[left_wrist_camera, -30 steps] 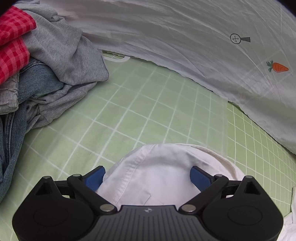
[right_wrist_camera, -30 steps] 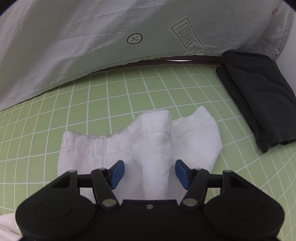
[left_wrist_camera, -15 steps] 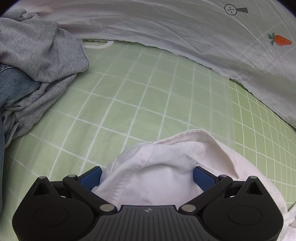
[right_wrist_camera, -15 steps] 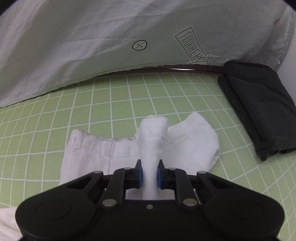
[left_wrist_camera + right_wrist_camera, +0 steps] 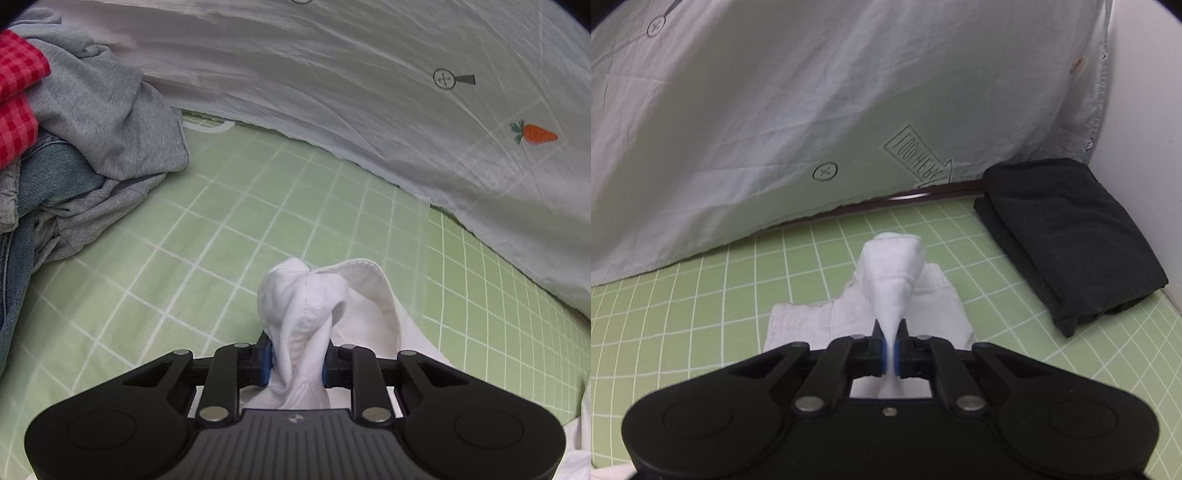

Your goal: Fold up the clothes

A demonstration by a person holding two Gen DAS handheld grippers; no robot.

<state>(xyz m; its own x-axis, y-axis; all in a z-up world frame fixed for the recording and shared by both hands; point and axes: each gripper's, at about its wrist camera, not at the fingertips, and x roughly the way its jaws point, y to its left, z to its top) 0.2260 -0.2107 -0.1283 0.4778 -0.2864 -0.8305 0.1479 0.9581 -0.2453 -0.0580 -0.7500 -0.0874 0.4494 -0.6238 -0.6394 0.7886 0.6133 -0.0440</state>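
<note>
The white garment (image 5: 303, 317) lies on the green grid worktop (image 5: 229, 236), bunched between both tools: the left tool (image 5: 295, 360) has just closed on it, and the right tool (image 5: 891, 350) pinches a fold. Only the left view shows the clothes pile (image 5: 85, 147); only the right, the folded black cloth (image 5: 1071, 236).

Worktop (image 5: 229, 229) covered by a light green mat with a white grid. On it: white garment (image 5: 812, 317) at centre, partly bunched upward; folded black garment (image 5: 1067, 236) at far right corner by the wall; at left, a loose pile (image 5: 85, 155) of grey, denim and red-checked clothes. A pale printed sheet (image 5: 369, 92) hangs along the back edge.
</note>
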